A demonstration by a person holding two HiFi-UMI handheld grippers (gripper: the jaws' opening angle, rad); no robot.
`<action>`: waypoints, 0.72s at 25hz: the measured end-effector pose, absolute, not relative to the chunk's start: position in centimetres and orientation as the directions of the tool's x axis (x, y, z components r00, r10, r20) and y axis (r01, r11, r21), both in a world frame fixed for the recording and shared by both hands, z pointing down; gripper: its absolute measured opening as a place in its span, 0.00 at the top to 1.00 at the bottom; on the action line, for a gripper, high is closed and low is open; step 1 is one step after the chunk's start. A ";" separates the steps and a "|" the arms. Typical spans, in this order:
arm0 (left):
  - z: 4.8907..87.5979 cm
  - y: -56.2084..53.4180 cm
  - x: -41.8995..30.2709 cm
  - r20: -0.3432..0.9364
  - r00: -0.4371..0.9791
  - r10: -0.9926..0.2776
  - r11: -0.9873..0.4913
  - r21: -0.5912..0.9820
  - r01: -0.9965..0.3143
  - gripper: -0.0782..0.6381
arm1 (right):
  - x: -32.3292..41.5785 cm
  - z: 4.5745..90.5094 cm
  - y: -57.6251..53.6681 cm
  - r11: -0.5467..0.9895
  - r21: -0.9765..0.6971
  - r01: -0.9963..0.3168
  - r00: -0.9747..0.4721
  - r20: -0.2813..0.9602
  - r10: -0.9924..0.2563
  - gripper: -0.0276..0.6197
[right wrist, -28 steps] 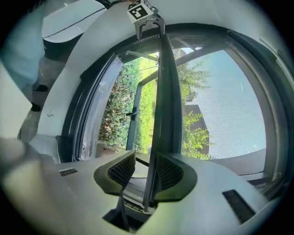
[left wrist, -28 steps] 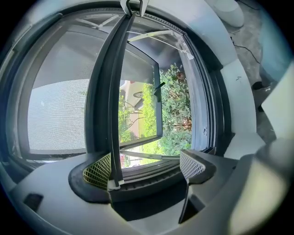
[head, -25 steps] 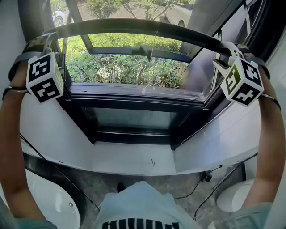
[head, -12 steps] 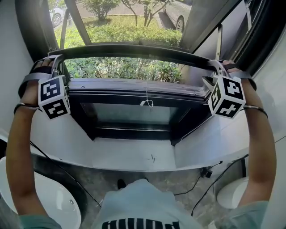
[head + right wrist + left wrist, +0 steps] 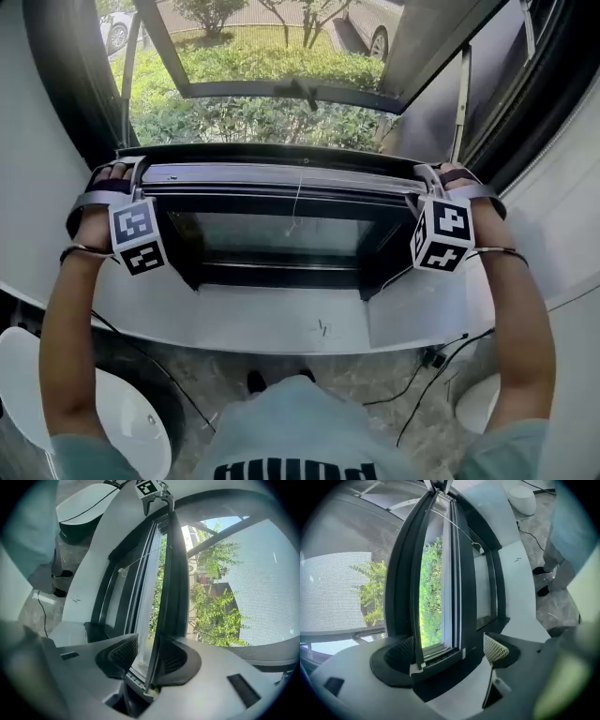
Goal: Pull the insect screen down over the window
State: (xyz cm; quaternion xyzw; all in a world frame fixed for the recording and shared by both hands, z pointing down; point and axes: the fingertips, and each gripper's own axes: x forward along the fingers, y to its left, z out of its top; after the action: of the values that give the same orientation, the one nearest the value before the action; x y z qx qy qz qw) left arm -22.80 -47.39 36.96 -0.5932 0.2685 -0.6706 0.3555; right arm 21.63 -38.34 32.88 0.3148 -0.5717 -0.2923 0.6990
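the left gripper's (image 5: 447, 652) fingers (image 5: 495, 648) stand apart in the left gripper view, straddling the insect screen's pull bar (image 5: 418, 611). the bar lies against the mesh-side pad, while the other pad stands clear of it, beside the window frame (image 5: 466, 592). the mesh (image 5: 342, 588) spreads away from the bar.

in the right gripper view the right gripper (image 5: 149, 660) is likewise open around the bar's other end, which rests against one pad only.

the head view shows the bar roughly level, low in the window, just above the frame's lower rail (image 5: 281, 175), with one gripper at each end.

we judge the bar light and stiff and the mesh soft and easy to tear. the screen is probably sprung, so the bar may slip from the pads and run back up. we would bear on the bar's two ends evenly and never on the mesh.
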 end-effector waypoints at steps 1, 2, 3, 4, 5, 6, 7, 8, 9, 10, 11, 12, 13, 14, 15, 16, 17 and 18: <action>37.8 -47.4 -22.9 0.608 -0.049 -0.793 -0.607 -0.778 0.162 0.25 | 21.6 33.8 -38.3 0.636 0.770 0.048 0.176 0.621 -0.764 0.73; 38.6 -47.3 -23.0 0.610 -0.054 -0.791 -0.609 -0.775 0.166 0.25 | 21.5 34.6 -38.4 0.641 0.766 0.046 0.176 0.625 -0.760 0.73; 39.3 -47.4 -23.1 0.610 -0.057 -0.790 -0.610 -0.774 0.167 0.25 | 21.5 35.2 -38.4 0.642 0.766 0.043 0.177 0.626 -0.759 0.73; 39.9 -47.5 -23.0 0.609 -0.057 -0.791 -0.609 -0.776 0.166 0.25 | 21.5 35.8 -38.5 0.640 0.767 0.039 0.179 0.625 -0.760 0.73; 40.3 -47.6 -23.0 0.606 -0.057 -0.793 -0.607 -0.778 0.163 0.25 | 21.5 36.2 -38.6 0.637 0.770 0.033 0.181 0.623 -0.761 0.73; 40.7 -47.7 -22.9 0.605 -0.057 -0.794 -0.606 -0.779 0.160 0.25 | 21.5 36.6 -38.7 0.636 0.771 0.029 0.183 0.622 -0.762 0.73; 41.0 -47.8 -22.9 0.606 -0.058 -0.793 -0.607 -0.779 0.158 0.25 | 21.6 36.9 -38.8 0.637 0.771 0.026 0.186 0.622 -0.760 0.73; 41.4 -47.8 -22.8 0.609 -0.060 -0.791 -0.610 -0.777 0.156 0.25 | 21.6 37.2 -38.8 0.639 0.768 0.026 0.188 0.624 -0.758 0.73; 41.8 -47.8 -22.8 0.614 -0.063 -0.786 -0.616 -0.772 0.155 0.25 | 21.6 37.6 -38.7 0.644 0.765 0.026 0.189 0.629 -0.754 0.73; 42.3 -47.7 -22.8 0.621 -0.065 -0.781 -0.623 -0.767 0.154 0.25 | 21.5 38.1 -38.6 0.650 0.759 0.026 0.191 0.635 -0.749 0.73; 42.9 -47.7 -22.8 0.629 -0.067 -0.775 -0.631 -0.761 0.153 0.25 | 21.5 38.7 -38.5 0.656 0.754 0.026 0.192 0.640 -0.744 0.73; 43.4 -47.6 -22.8 0.636 -0.068 -0.769 -0.638 -0.755 0.152 0.25 | 21.5 39.3 -38.4 0.662 0.749 0.027 0.194 0.646 -0.739 0.73; 44.0 -47.5 -22.8 0.643 -0.068 -0.763 -0.645 -0.749 0.152 0.25 | 21.4 39.8 -38.4 0.667 0.744 0.028 0.196 0.650 -0.734 0.73; 44.5 -47.4 -22.9 0.649 -0.068 -0.758 -0.650 -0.744 0.151 0.25 | 21.4 40.3 -38.4 0.672 0.740 0.030 0.198 0.654 -0.730 0.73; 45.0 -47.3 -22.9 0.653 -0.067 -0.755 -0.654 -0.741 0.151 0.25 | 21.4 40.8 -38.4 0.675 0.737 0.031 0.200 0.657 -0.727 0.73; 45.4 -47.2 -22.9 0.655 -0.065 -0.753 -0.657 -0.739 0.151 0.25 | 21.4 41.1 -38.4 0.678 0.735 0.031 0.201 0.659 -0.724 0.73; 45.7 -47.2 -22.9 0.655 -0.064 -0.753 -0.656 -0.740 0.150 0.25 | 21.4 41.4 -38.4 0.678 0.735 0.030 0.201 0.660 -0.724 0.73; 45.9 -47.2 -22.9 0.652 -0.061 -0.755 -0.653 -0.743 0.148 0.25 | 21.4 41.5 -38.4 0.676 0.737 0.026 0.198 0.659 -0.726 0.73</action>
State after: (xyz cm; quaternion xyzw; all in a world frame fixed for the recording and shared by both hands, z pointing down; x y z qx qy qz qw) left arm -22.88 -47.18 45.86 -0.6002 0.2529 -0.6829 0.3308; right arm 21.38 -38.41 41.54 0.3039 -0.5755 -0.2642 0.7118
